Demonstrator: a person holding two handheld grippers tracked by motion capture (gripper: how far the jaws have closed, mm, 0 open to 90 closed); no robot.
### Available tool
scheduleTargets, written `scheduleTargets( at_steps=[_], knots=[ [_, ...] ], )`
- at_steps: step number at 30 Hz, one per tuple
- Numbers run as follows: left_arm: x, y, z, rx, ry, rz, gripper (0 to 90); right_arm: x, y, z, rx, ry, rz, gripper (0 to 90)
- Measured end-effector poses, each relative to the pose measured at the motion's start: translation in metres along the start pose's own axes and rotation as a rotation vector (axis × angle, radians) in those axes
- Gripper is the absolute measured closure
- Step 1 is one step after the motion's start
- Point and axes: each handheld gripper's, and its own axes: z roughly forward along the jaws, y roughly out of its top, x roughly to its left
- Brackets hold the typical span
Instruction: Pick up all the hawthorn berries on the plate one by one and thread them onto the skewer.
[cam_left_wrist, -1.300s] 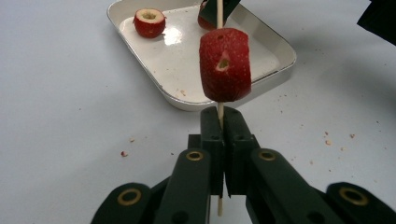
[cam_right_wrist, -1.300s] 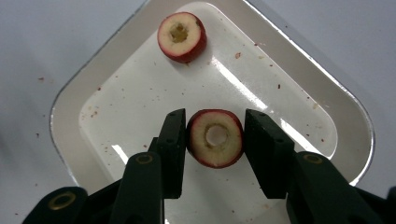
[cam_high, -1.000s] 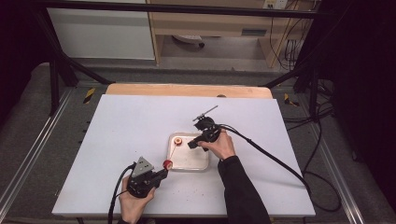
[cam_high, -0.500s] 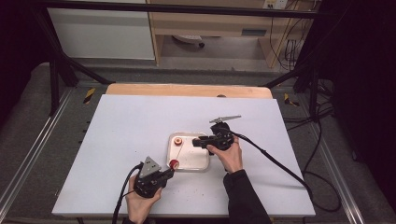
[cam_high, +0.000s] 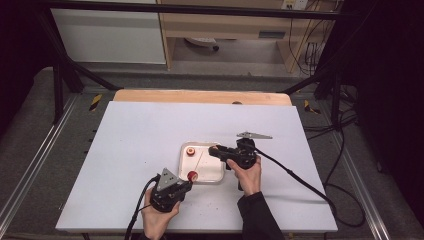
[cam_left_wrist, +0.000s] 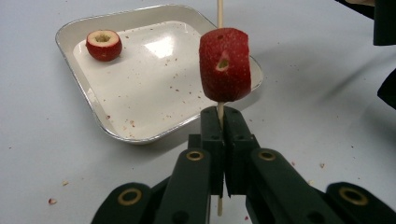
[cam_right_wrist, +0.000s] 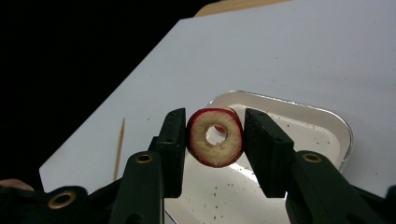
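The left gripper (cam_high: 181, 186) sits at the near edge of the white table (cam_high: 130, 150), its jaws clamped tight on a thin wooden skewer (cam_left_wrist: 219, 114). A red cored fruit piece (cam_left_wrist: 224, 65) is threaded on that skewer just beyond the jaws, above the near rim of the metal tray (cam_left_wrist: 140, 137). The right gripper (cam_high: 214, 150) reaches over the tray from the right, its jaws closed on a second fruit ring (cam_right_wrist: 215, 137), hollow centre facing the camera. A third fruit piece (cam_left_wrist: 103, 45) lies in the tray's far corner, well apart from the other two
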Motion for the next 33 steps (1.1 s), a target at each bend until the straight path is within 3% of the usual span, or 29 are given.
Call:
scheduleTargets(
  at_steps=[10, 23, 33],
  knots=[
    [-0.009, 0.001, 0.006, -0.003, 0.013, -0.009, 88.3, 0.005, -0.006, 0.001, -0.109, 0.031, 0.049, 60.6],
    [-0.018, 0.005, 0.014, -0.028, -0.012, -0.087, 88.3, 0.011, -0.001, -0.004, -0.254, 0.058, 0.088, 60.6],
    [-0.021, 0.007, 0.018, -0.038, -0.032, -0.120, 88.3, 0.013, -0.003, -0.004, -0.294, 0.075, 0.083, 60.7]
  ],
)
